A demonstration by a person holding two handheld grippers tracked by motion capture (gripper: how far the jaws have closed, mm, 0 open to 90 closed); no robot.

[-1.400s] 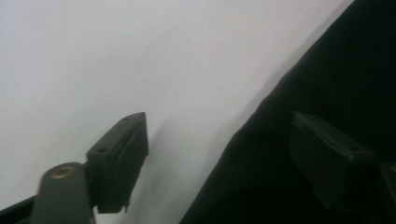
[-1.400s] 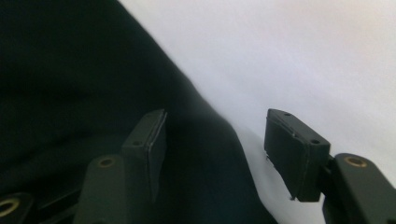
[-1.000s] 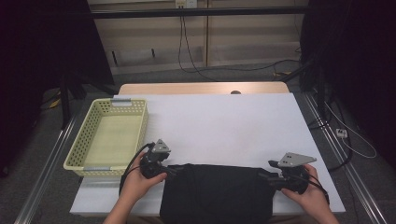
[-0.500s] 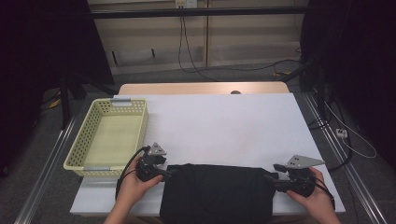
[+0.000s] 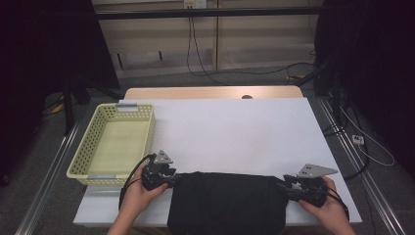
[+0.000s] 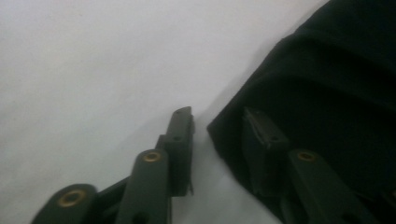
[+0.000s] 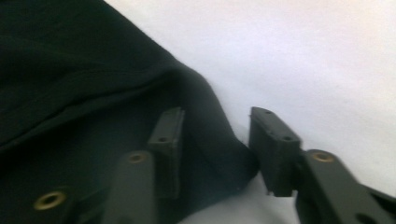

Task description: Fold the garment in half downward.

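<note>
Black cloth (image 5: 227,205) corners sit between both claws: left gripper (image 6: 217,135) and right gripper (image 7: 215,135) closing in, jaws not yet pinching.

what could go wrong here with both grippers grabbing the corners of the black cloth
1. Both jaws have just been closing but still stand apart around the black cloth: the left gripper straddles only the edge of a corner, so it may slip out.
2. The right gripper may pinch just one layer of the fold.
3. The cloth overhangs the table at the near edge and could slide off.

Black cloth (image 5: 227,203), seemingly folded, flat, table's near edge
</note>
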